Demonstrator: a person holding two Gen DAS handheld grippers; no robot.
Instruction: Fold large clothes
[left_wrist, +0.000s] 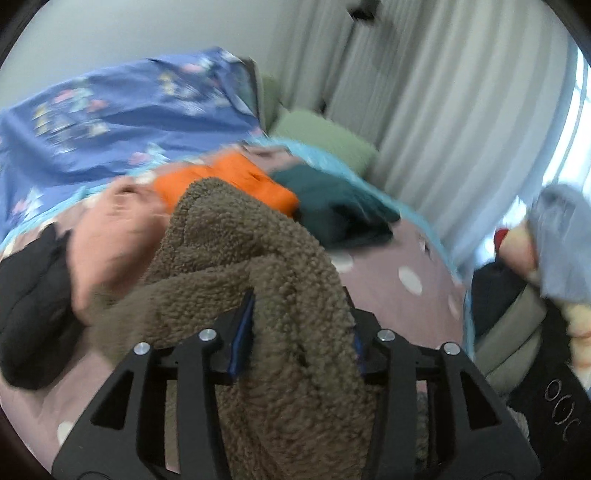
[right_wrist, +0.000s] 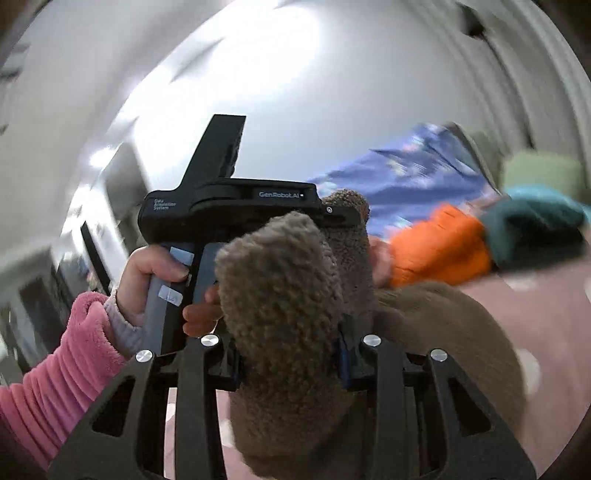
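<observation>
White curtains (left_wrist: 424, 92) and a pale wall back a bed (left_wrist: 388, 273) spread with a pink dotted cover. Across it, from left to right in the left wrist view, lie a black garment (left_wrist: 33, 295), a peach one (left_wrist: 110, 240), an orange one (left_wrist: 236, 181) and a dark green one (left_wrist: 340, 210), with a blue floral sheet (left_wrist: 122, 110) and a green pillow (left_wrist: 325, 136) behind them. A brown fleece (left_wrist: 258, 258), the piece being folded, hangs lifted in front of this row. The left gripper (left_wrist: 299, 339) is clamped on a thick bunch of it, fabric filling the gap between its blue pads. In the right wrist view a hand (right_wrist: 155, 273) in a pink sleeve (right_wrist: 55, 350) holds that left tool, and the right gripper (right_wrist: 291, 362) pinches another bunch of fleece just beside it.
</observation>
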